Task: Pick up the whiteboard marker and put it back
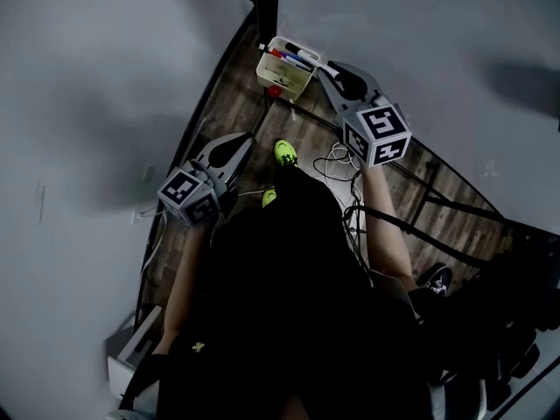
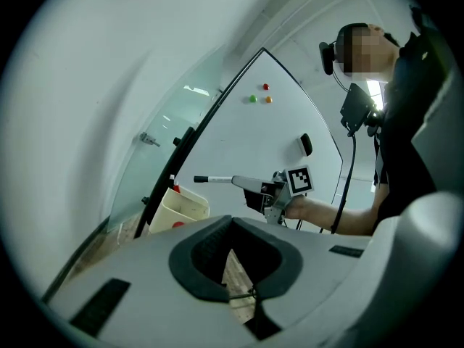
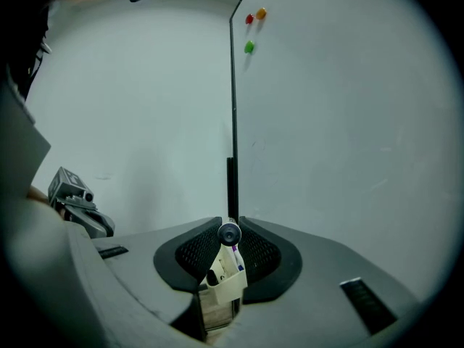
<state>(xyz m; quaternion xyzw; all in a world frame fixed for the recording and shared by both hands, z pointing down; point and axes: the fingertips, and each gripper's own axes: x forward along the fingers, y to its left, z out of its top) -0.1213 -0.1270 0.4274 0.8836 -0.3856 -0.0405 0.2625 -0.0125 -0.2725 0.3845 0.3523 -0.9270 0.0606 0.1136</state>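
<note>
Resting inside cream tray [image 1: 262, 65]; several markers [image 1: 290, 58]

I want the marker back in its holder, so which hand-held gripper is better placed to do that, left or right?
Right. The right hand-held gripper is shut on the whiteboard marker, close to the cream holder. The left hand-held gripper is shut, empty and farther from it.

White marker [image 2: 217, 179] has a black cap; holder [image 2: 181, 210] is cream
</note>
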